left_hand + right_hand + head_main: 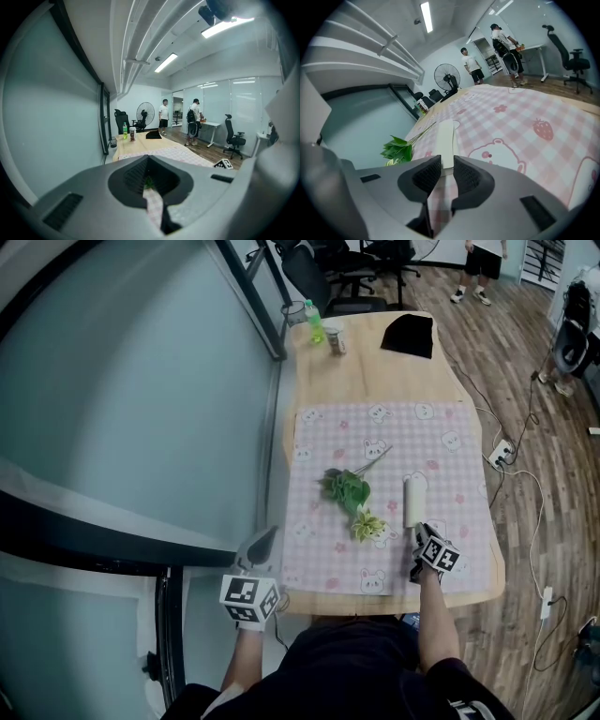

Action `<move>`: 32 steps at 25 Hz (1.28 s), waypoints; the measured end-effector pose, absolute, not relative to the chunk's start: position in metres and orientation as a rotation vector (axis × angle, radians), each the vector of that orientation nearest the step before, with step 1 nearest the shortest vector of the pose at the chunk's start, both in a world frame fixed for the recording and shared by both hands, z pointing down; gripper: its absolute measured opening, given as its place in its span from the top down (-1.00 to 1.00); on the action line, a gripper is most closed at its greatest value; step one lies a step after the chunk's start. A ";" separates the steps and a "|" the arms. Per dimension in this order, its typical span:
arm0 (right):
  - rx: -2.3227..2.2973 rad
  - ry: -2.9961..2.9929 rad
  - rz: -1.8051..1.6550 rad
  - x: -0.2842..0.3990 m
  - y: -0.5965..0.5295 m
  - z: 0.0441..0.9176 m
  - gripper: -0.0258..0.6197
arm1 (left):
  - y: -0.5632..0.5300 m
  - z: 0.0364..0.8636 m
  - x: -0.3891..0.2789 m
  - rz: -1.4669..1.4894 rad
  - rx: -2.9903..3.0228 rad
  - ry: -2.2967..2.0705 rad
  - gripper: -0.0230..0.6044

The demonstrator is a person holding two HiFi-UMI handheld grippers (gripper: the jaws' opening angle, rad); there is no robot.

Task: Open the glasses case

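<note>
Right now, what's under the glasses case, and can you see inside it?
The glasses case lies closed on the pink checked cloth, which covers the wooden table there. Its inside is hidden.

Both arms reach forward from the near edge. The left forearm (242,659) is held out at the near left, and its left gripper (272,532) points ahead and slightly down, marker cube (249,599) facing up. Its jaws meet at the tips with nothing between them. The right forearm (433,624) stretches further in. The right gripper (415,532) tilts down more steeply, rolled a little to one side, and its pads (425,172) are pressed on the near end of the glasses case (445,138).
</note>
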State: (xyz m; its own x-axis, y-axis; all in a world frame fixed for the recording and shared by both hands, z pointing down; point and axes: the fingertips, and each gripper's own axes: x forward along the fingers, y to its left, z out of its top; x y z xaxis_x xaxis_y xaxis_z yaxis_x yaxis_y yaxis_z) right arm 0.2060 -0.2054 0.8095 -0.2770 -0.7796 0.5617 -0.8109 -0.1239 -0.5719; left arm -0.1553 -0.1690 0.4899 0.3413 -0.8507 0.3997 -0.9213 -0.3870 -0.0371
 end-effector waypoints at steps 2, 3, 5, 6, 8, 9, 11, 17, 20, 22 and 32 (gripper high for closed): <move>1.875 -2.056 1.414 0.208 -0.205 0.809 0.68 | -0.169 0.491 -0.155 0.531 2.408 -1.609 0.93; 1.878 -2.059 1.416 0.209 -0.205 0.808 0.72 | -0.169 0.491 -0.155 0.529 2.408 -1.609 0.93; 1.884 -2.068 1.415 0.210 -0.204 0.806 0.79 | -0.169 0.490 -0.155 0.526 2.408 -1.609 0.93; 1.884 -2.073 1.412 0.210 -0.205 0.804 0.82 | -0.169 0.490 -0.155 0.525 2.408 -1.609 0.93; 1.878 -2.083 1.404 0.209 -0.205 0.802 0.83 | -0.169 0.490 -0.155 0.523 2.409 -1.608 0.93; 1.875 -2.088 1.403 0.209 -0.206 0.800 0.83 | -0.169 0.490 -0.155 0.523 2.408 -1.607 0.93; 1.867 -2.109 1.388 0.208 -0.206 0.796 0.85 | -0.169 0.491 -0.154 0.524 2.406 -1.605 0.93; 1.738 -2.214 1.201 0.181 -0.219 0.775 0.87 | -0.169 0.493 -0.155 0.523 2.400 -1.604 0.93; 1.622 -2.234 1.074 0.156 -0.224 0.770 0.87 | -0.168 0.493 -0.155 0.520 2.398 -1.606 0.93; 1.542 -2.224 1.035 0.137 -0.224 0.775 0.87 | -0.166 0.493 -0.157 0.519 2.394 -1.607 0.93; 1.244 -2.097 0.784 0.094 -0.213 0.805 0.87 | -0.157 0.493 -0.173 0.523 2.357 -1.643 0.93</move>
